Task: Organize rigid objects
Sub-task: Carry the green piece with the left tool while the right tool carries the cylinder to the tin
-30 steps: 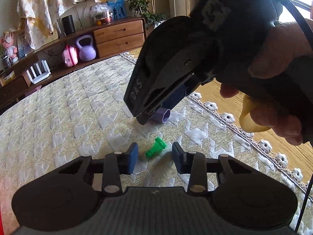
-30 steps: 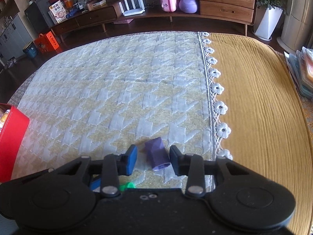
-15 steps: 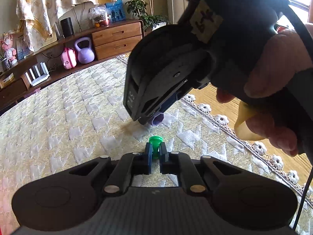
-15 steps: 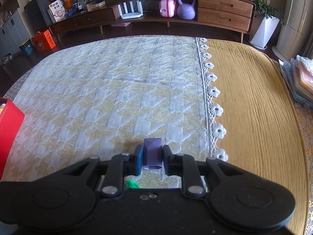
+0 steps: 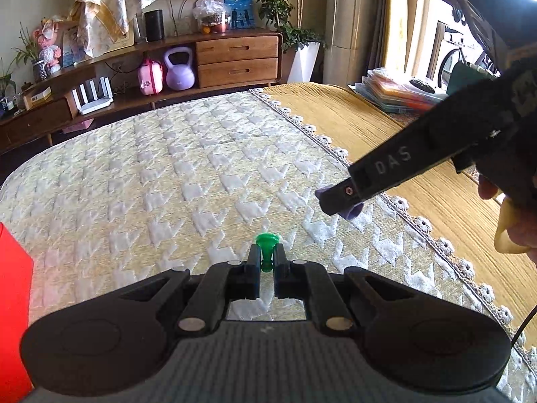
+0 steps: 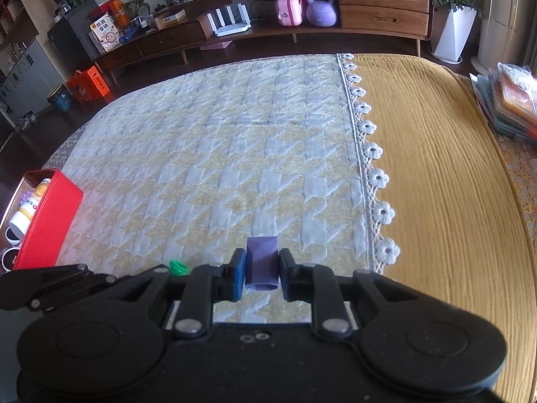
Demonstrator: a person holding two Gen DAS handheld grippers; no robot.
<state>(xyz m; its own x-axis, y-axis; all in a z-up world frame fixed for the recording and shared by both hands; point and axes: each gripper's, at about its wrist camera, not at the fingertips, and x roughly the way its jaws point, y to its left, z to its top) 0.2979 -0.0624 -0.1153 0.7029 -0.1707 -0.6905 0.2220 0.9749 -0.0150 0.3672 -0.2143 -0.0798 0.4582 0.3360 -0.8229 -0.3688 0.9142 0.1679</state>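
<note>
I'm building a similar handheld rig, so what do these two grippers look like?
Both are matte black plastic with two round side discs, silver rivets on the linkage arms and blue finger pads. The left gripper has a ribbed grey body. The right gripper bears white "DAS" lettering, a yellow trigger and a thin black cable.

Green peg, purple block, red box, houndstooth blanket
</note>
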